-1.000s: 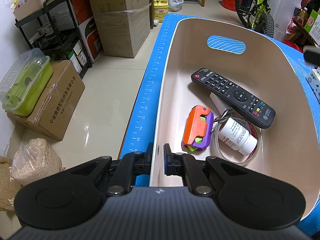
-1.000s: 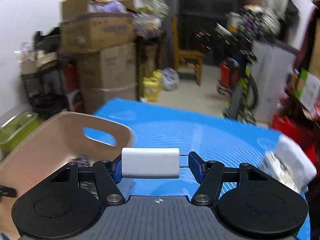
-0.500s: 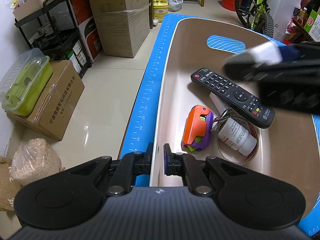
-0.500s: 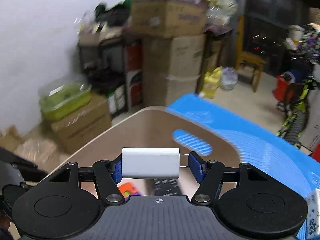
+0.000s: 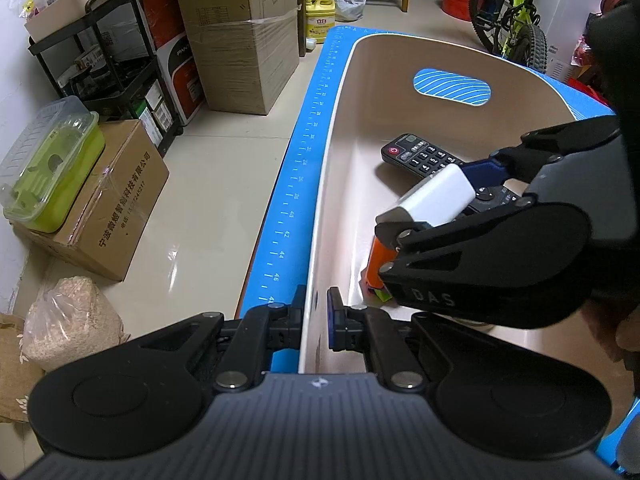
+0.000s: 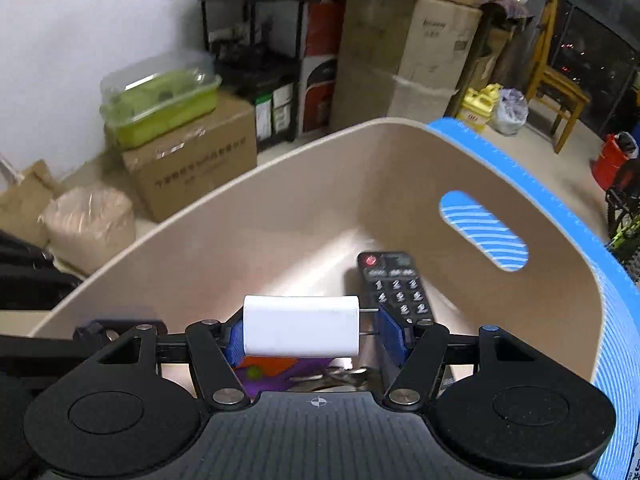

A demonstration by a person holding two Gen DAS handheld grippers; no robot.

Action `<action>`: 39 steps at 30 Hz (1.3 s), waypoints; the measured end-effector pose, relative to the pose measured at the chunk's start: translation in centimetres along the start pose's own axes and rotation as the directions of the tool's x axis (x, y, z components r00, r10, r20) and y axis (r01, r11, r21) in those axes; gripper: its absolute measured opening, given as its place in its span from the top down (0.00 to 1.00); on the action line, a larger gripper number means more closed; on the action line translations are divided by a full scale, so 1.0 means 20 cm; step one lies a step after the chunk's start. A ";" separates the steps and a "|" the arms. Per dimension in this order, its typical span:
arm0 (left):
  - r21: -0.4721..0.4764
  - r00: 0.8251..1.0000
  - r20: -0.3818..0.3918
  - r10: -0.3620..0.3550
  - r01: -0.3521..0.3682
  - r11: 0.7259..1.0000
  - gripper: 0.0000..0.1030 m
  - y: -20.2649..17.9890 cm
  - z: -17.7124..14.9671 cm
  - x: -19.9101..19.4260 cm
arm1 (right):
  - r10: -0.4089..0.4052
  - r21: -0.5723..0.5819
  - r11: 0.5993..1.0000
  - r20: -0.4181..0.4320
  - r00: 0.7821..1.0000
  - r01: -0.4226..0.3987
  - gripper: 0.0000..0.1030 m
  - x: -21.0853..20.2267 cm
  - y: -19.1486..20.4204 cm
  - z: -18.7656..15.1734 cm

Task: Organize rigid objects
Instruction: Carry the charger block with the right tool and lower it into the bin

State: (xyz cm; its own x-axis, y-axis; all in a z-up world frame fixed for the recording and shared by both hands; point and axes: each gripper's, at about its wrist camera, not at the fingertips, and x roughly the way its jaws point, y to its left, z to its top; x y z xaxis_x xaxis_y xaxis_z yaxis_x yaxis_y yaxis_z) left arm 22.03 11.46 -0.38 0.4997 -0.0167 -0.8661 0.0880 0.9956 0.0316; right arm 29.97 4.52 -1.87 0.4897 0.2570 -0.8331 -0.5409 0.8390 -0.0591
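Note:
A beige bin [image 5: 344, 92] [image 6: 304, 200] stands on a blue mat [image 5: 296, 184]. My left gripper [image 5: 316, 314] is shut on the bin's near wall. My right gripper [image 6: 308, 332] is shut on a white charger plug [image 6: 302, 330], its two prongs pointing right, and holds it inside the bin above the contents. The plug [image 5: 432, 196] and right gripper show in the left wrist view too. In the bin lie a black remote [image 6: 394, 280] [image 5: 420, 154] and an orange and purple toy [image 5: 380, 258] [image 6: 280, 368], mostly hidden.
Left of the table are cardboard boxes [image 5: 240, 32], a black shelf [image 5: 104, 68], a green lidded container [image 5: 44, 164] on a box and a bag of grain [image 5: 68, 320]. A bicycle [image 5: 516, 28] and a chair [image 6: 556, 80] stand further back.
My right gripper has carried the white plug from over the mat leftward and down into the bin, above the toy and remote. My left gripper has kept its hold on the bin wall.

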 end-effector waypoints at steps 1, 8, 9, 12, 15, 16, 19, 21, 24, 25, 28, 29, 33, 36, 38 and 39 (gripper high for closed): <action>0.002 1.000 0.000 0.001 -0.001 1.000 0.91 0.00 0.00 0.00 | 0.003 0.006 1.000 -0.009 1.000 -0.003 0.34 0.01 0.00 0.00; 0.000 1.000 0.000 -0.004 0.004 1.000 0.91 0.01 0.00 -0.01 | -0.014 -0.017 1.000 -0.050 0.999 0.013 0.34 0.04 0.00 0.01; 0.000 1.000 0.000 -0.005 0.005 1.000 0.91 0.01 0.00 -0.01 | -0.015 -0.015 1.000 -0.057 0.998 0.015 0.34 0.04 0.00 0.01; 0.003 1.000 -0.001 -0.006 0.006 1.000 0.91 0.01 0.00 0.00 | -0.026 -0.016 1.000 -0.075 0.997 0.025 0.34 0.06 0.00 0.01; 0.000 1.000 -0.002 -0.007 0.007 1.000 0.91 0.01 0.00 0.00 | -0.040 -0.022 0.999 -0.082 0.996 0.039 0.34 0.07 0.00 0.01; 0.000 1.000 -0.002 -0.006 0.006 1.000 0.91 0.01 0.00 0.00 | -0.045 -0.027 0.999 -0.084 0.995 0.043 0.34 0.08 0.00 0.01; 0.000 1.000 -0.002 -0.006 0.006 1.000 0.91 0.01 0.00 0.00 | -0.066 -0.049 0.997 -0.088 0.994 0.062 0.34 0.08 0.01 0.01; 0.000 1.000 -0.001 -0.007 0.007 1.000 0.91 0.01 0.00 0.00 | -0.075 -0.048 0.996 -0.088 0.993 0.071 0.34 0.08 0.01 0.01; -0.001 1.000 -0.002 -0.007 0.007 1.000 0.91 0.01 0.00 0.00 | -0.079 -0.045 0.996 -0.090 0.993 0.075 0.35 0.08 0.00 0.01; 0.000 1.000 -0.001 -0.007 0.007 1.000 0.91 0.01 0.00 0.00 | -0.084 -0.044 0.996 -0.090 0.992 0.081 0.32 0.08 0.00 0.01; 0.000 1.000 -0.002 -0.006 0.006 1.000 0.91 0.01 0.00 0.00 | -0.093 -0.041 0.995 -0.095 0.991 0.089 0.30 0.08 -0.01 0.01; 0.000 1.000 -0.001 -0.007 0.007 1.000 0.91 0.01 0.00 0.00 | -0.092 -0.040 0.995 -0.100 0.991 0.089 0.30 0.08 -0.01 0.01; -0.001 1.000 -0.001 -0.008 0.008 1.000 0.91 0.01 0.00 0.00 | -0.084 -0.031 0.996 -0.107 0.991 0.081 0.30 0.08 -0.02 0.01; -0.002 1.000 -0.001 -0.010 0.010 1.000 0.91 0.01 0.00 0.00 | -0.093 -0.036 0.995 -0.094 0.991 0.090 0.29 0.07 -0.01 0.02; -0.003 1.000 -0.001 -0.011 0.011 1.000 0.91 0.01 0.00 0.00 | -0.096 -0.040 0.995 -0.077 0.992 0.093 0.27 0.03 -0.03 0.01; -0.003 1.000 -0.001 -0.011 0.011 1.000 0.91 0.01 0.00 0.00 | -0.098 -0.037 0.995 -0.070 0.993 0.096 0.27 0.01 -0.04 0.01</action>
State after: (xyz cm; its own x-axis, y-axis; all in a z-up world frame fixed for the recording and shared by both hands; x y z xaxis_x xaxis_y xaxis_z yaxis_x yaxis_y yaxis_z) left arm 22.13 11.62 -0.37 0.4979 -0.0278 -0.8668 0.0914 0.9956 0.0206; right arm 30.61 3.96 -1.90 0.4914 0.1390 -0.8598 -0.5165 0.8413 -0.1592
